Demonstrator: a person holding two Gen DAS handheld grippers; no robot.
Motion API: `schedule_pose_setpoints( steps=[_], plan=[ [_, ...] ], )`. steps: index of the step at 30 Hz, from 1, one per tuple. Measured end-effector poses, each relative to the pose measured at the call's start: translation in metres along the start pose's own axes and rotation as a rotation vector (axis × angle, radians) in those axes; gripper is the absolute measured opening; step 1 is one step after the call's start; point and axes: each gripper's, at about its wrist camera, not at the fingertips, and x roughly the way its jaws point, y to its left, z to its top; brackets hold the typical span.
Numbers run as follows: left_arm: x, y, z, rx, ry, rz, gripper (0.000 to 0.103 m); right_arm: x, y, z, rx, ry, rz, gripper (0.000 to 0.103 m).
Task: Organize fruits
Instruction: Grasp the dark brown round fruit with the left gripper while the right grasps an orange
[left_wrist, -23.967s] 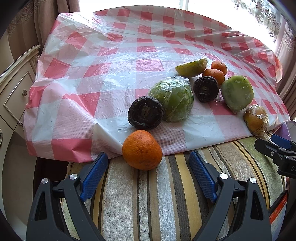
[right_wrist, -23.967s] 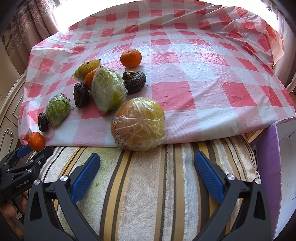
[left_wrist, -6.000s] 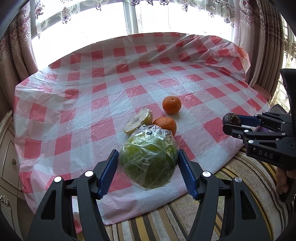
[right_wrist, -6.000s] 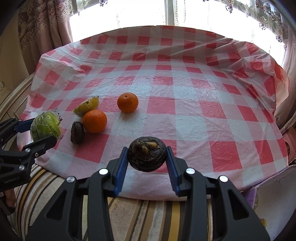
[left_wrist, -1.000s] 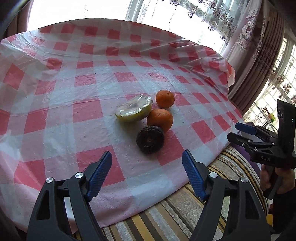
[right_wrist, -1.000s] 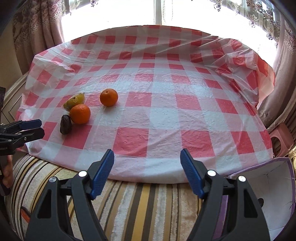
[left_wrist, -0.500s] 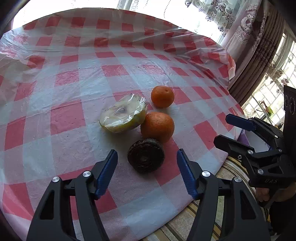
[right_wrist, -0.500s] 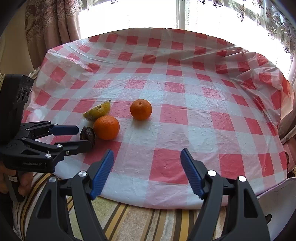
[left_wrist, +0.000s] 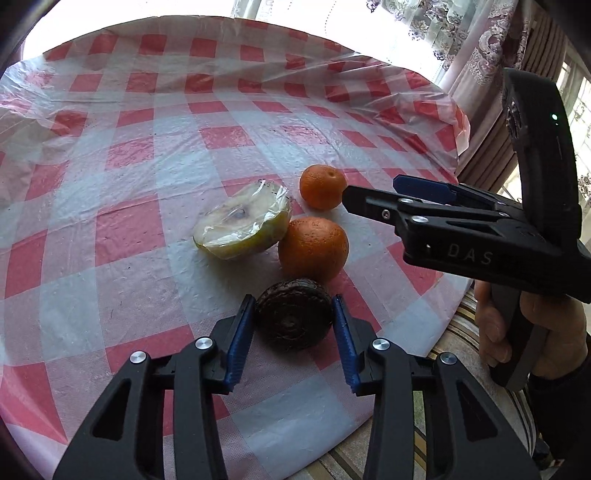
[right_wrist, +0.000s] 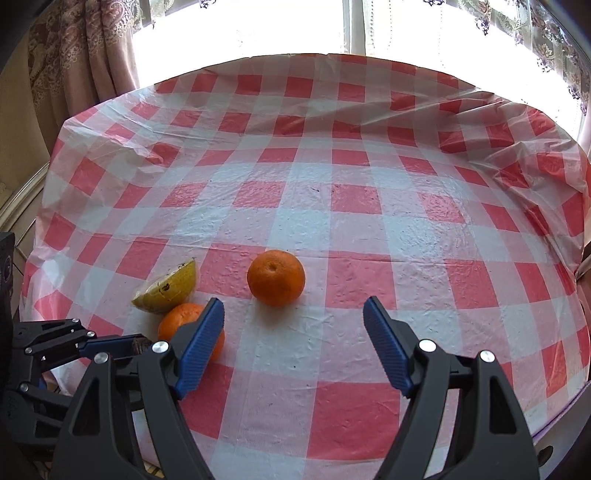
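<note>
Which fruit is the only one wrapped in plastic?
The cut pale-green fruit half, left of the two oranges. Clear film covers its cut face. The larger orange, the smaller orange and the dark round fruit are bare.

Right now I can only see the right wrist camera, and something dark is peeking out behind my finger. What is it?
Observer: A dark round fruit, sitting on the tablecloth between the pads of the left gripper.
Operator: Is it grabbed?
Observer: Both blue pads touch its sides, so it looks gripped.
Operator: What about the yellow wedge?
Observer: From the left view its pale cut face points up, covered in clear film.
</note>
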Motion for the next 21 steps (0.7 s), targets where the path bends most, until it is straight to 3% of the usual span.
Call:
schedule_pose_setpoints(
  steps=[9, 19, 21],
  plan=[
    [-0.012, -0.005, -0.006, 0.015, -0.044, 0.033, 0.038, 0.03, 0.005, 0.014, 0.0, 0.026, -0.023, 0.076],
    [-0.021, -0.012, -0.009, 0.027, -0.067, 0.06, 0.038, 0.048, 0.016, 0.018, -0.04, 0.058, 0.004, 0.042],
    [-0.023, -0.013, -0.01, 0.03, -0.07, 0.063, 0.038, 0.048, 0.021, 0.017, -0.06, 0.056, -0.011, 0.042]
  ],
)
